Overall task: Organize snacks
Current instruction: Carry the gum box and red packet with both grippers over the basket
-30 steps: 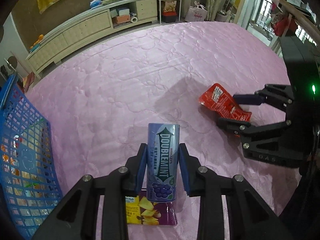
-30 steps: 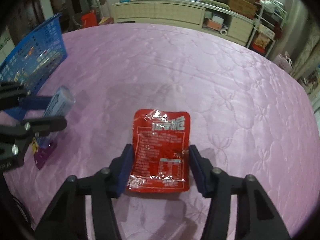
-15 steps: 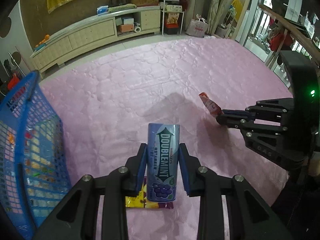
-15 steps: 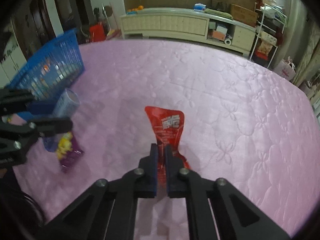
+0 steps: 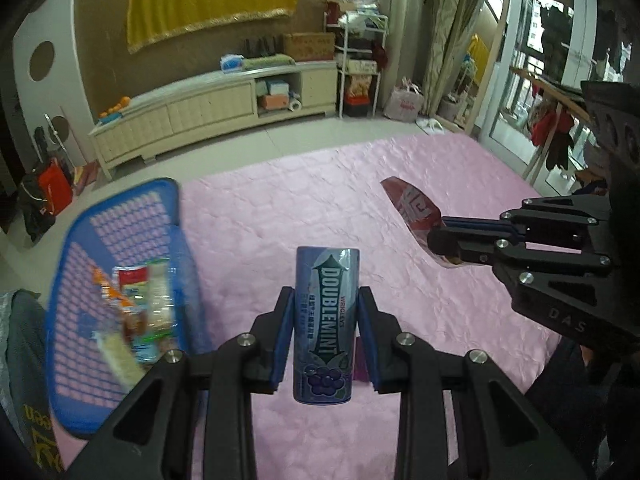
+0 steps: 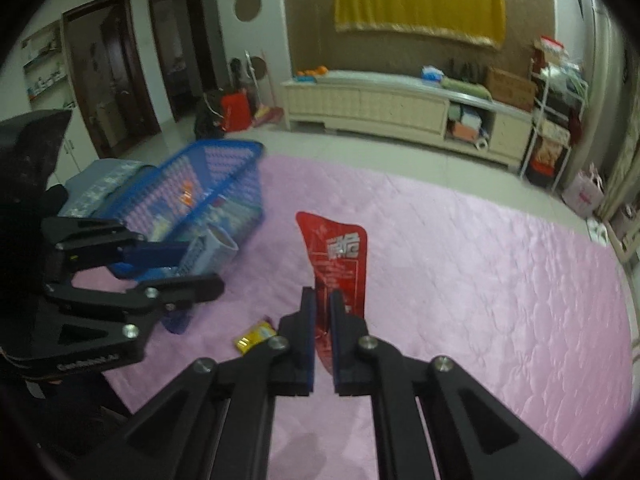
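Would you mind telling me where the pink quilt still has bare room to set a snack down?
The pink quilted cover lies bare beyond and right of the red foil pouch. It is crowded on the left, around the blue plastic mesh basket and the small yellow-purple packet.

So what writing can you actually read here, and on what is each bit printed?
"DOUBLEMINT": down the blue cylindrical gum can clamped in the left gripper.
"WRIGLEY'S": small, beside it on that can.
"DAS": on the black body of the right gripper.
Red foil snack pouch: large white characters, too blurred to read.
Small yellow-and-purple snack packet on the pink quilted cloth: unreadable.
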Demonstrator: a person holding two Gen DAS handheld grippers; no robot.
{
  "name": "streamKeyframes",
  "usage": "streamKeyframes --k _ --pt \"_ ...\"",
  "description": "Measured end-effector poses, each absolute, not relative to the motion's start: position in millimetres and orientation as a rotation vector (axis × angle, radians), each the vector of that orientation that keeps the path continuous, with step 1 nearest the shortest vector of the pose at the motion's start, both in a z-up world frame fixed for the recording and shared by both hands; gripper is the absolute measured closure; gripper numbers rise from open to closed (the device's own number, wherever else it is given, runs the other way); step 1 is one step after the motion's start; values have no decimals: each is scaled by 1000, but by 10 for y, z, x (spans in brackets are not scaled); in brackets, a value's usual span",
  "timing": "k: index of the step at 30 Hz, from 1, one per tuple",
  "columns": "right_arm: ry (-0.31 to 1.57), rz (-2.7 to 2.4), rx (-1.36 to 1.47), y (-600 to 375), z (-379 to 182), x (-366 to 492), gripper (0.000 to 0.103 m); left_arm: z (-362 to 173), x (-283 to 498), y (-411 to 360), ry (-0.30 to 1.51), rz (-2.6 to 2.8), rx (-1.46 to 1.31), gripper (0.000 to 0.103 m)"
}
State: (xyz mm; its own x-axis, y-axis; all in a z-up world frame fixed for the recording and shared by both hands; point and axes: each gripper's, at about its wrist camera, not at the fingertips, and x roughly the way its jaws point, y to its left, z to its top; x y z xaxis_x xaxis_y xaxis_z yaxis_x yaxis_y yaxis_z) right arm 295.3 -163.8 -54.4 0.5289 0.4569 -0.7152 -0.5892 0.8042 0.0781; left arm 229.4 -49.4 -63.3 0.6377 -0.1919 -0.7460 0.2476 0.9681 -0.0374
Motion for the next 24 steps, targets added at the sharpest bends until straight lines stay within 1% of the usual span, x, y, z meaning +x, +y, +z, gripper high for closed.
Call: streamKeyframes --k 11,18,24 --pt "753 714 -154 -1163 -286 2806 94 -266 1990 136 783 -168 31 74" --pt "752 770 -148 -811 -217 2764 94 -220 1934 469 766 -125 28 74" --pt "775 821 -153 -490 -296 2741 94 -291 1979 812 784 -77 -2 74"
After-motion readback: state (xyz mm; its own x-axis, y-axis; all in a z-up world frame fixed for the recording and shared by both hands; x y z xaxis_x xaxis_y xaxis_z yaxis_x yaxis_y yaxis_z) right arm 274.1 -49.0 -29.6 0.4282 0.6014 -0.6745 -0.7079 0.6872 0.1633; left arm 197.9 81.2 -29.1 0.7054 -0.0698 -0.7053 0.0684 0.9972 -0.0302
